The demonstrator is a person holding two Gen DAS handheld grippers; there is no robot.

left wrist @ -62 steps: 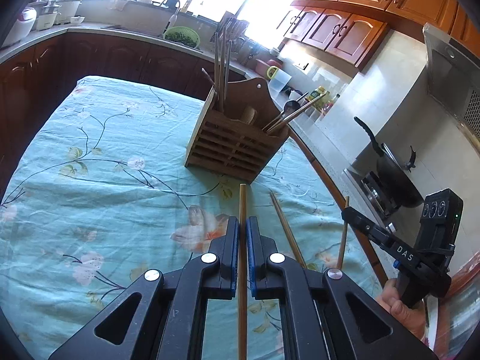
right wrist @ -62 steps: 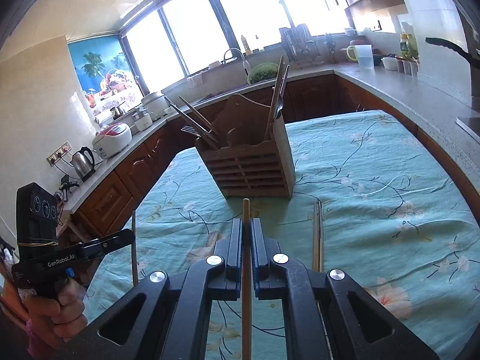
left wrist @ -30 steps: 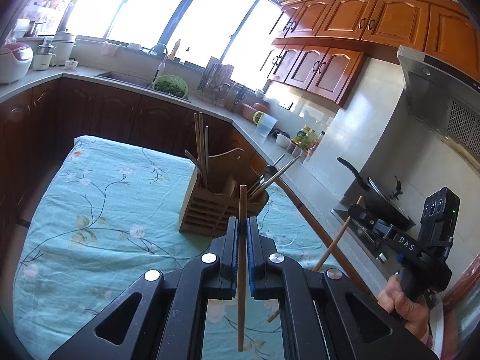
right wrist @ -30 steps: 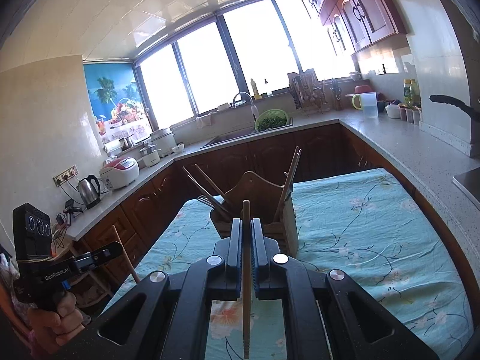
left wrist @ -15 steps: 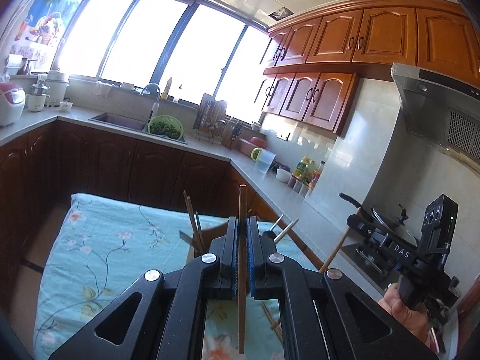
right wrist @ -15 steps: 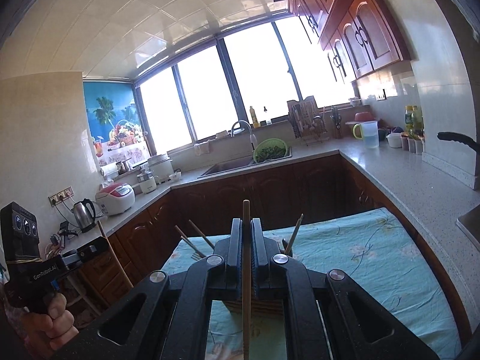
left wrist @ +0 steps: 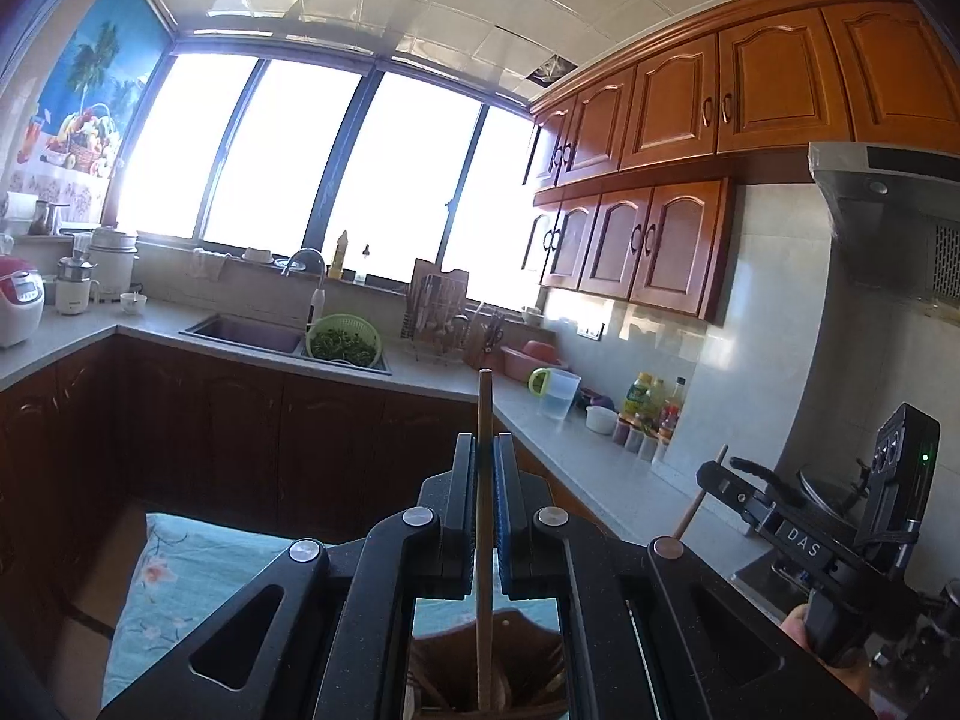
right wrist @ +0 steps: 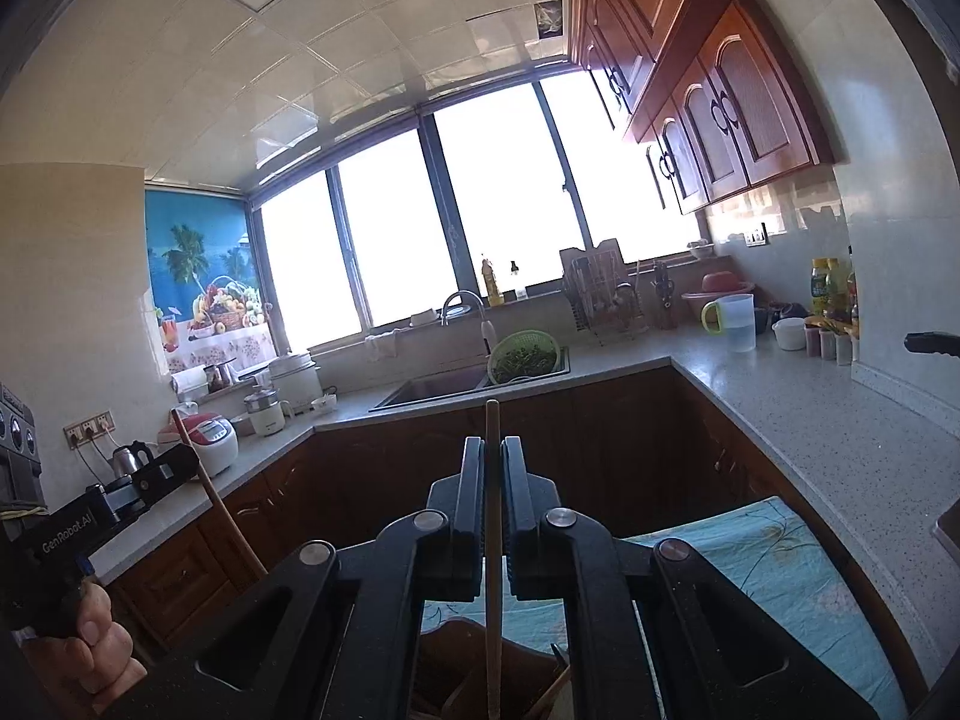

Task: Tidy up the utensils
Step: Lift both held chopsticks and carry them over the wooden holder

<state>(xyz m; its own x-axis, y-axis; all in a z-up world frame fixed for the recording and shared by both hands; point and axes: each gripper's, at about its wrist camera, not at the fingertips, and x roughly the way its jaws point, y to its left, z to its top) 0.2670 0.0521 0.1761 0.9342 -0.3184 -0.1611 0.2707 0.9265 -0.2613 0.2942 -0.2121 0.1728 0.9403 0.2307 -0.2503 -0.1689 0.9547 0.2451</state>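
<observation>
In the left wrist view my left gripper [left wrist: 483,447] is shut on a wooden chopstick [left wrist: 483,588] that stands upright. Its lower end hangs over the brown wooden utensil holder [left wrist: 510,654] at the bottom edge. My right gripper [right wrist: 492,450] is likewise shut on an upright chopstick [right wrist: 492,600] above the same holder [right wrist: 456,654]. Each view shows the other gripper to the side: the right gripper [left wrist: 711,471] with its chopstick [left wrist: 696,501], and the left gripper [right wrist: 183,462] with its slanted chopstick [right wrist: 222,510]. The holder's slots are mostly hidden behind the gripper bodies.
A teal flowered tablecloth [left wrist: 180,570] covers the table under the holder. Dark cabinets and a grey counter [right wrist: 810,414] wrap around behind, with a sink [left wrist: 246,330], a green colander [left wrist: 343,341], a jug [right wrist: 735,321] and bottles. A hand [right wrist: 90,648] grips the left tool.
Both grippers have risen and moved in over the holder with their chopsticks. The holder has slid to the bottom edge of both views, and more window and ceiling now shows.
</observation>
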